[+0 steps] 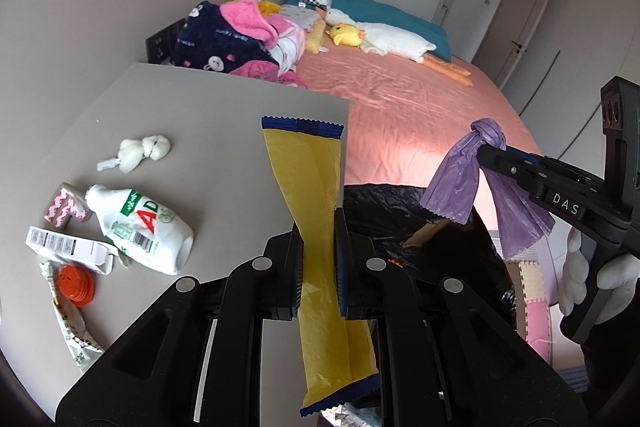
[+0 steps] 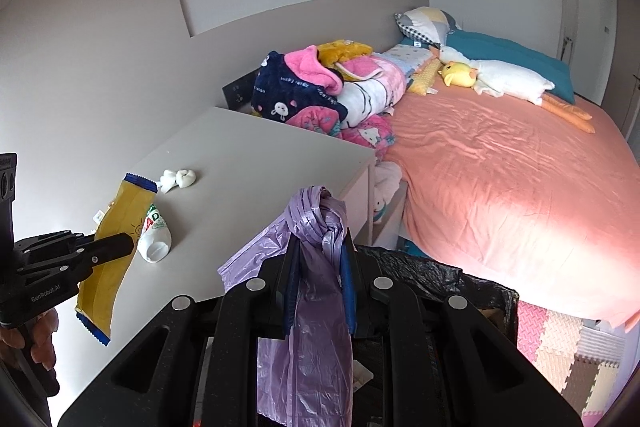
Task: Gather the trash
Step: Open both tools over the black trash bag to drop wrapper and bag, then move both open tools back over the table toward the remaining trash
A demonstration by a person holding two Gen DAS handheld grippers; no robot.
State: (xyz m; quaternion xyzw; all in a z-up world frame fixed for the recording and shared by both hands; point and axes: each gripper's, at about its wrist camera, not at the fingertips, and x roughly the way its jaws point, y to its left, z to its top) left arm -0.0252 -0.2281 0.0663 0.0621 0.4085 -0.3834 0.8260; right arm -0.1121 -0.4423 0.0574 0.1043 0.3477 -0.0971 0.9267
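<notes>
A flat yellow foil wrapper with blue serrated ends (image 1: 316, 187), a knotted lilac plastic bag (image 2: 316, 267), a white plastic bottle with red-and-green lettering (image 1: 144, 227), a grey worktop (image 1: 208, 131), a salmon-pink bed sheet (image 2: 500, 179).

"DAS" on right gripper (image 1: 490, 151) — "GenRobot.AI" on left gripper (image 2: 120, 245) — "AD" on bottle (image 1: 146, 227)

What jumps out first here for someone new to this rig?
The left gripper is shut on a long yellow wrapper, and the right gripper is shut on a knotted purple bag; both are near a black-lined bin. Behind lies a pink bed, and more trash sits on the grey table.
</notes>
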